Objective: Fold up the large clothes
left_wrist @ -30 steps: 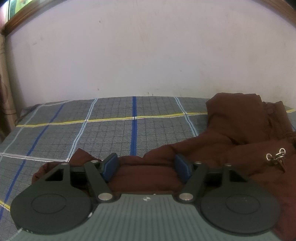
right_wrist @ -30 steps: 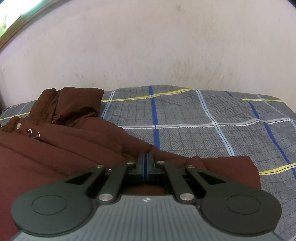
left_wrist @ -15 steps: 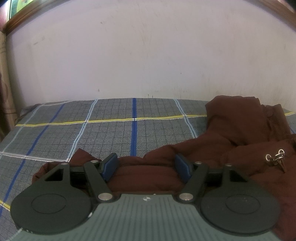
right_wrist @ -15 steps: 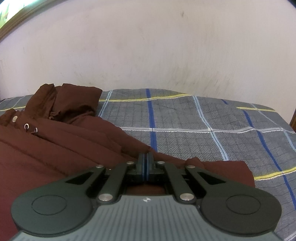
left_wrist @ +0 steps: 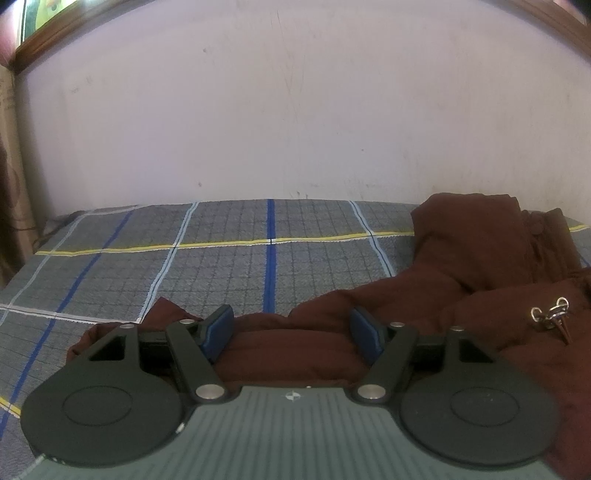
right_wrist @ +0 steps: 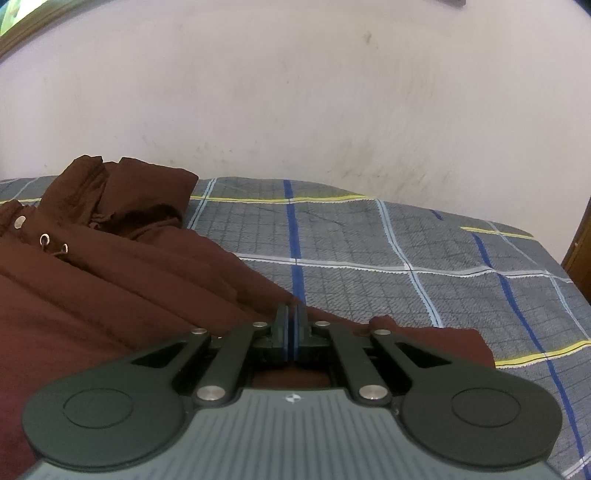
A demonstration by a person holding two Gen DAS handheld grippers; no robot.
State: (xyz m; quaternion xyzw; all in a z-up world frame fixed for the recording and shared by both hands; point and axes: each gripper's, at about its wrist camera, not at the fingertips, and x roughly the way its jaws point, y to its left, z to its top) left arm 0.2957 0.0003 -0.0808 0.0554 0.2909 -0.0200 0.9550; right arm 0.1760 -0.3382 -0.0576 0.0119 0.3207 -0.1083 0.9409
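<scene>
A large dark maroon jacket [left_wrist: 461,295] lies on a grey plaid bedsheet [left_wrist: 229,266]. In the left wrist view my left gripper [left_wrist: 291,325] is open, its blue pads either side of a padded fold at the jacket's left edge, low over it. The hood is bunched at the far right, with metal eyelets and cord ends [left_wrist: 550,317]. In the right wrist view my right gripper [right_wrist: 291,325] is shut, its pads pressed together over the jacket [right_wrist: 110,295] at its right edge. Whether fabric is pinched between the pads is hidden.
The bed runs back to a plain pale wall [left_wrist: 295,110]. The sheet [right_wrist: 424,266] has blue, white and yellow stripes. A wooden frame edge [left_wrist: 55,33] shows top left, and a brown wooden edge [right_wrist: 580,258] stands at the bed's far right.
The right wrist view has swung and risen a little, showing more of the bed's right side. The left gripper has stayed open over the same fold.
</scene>
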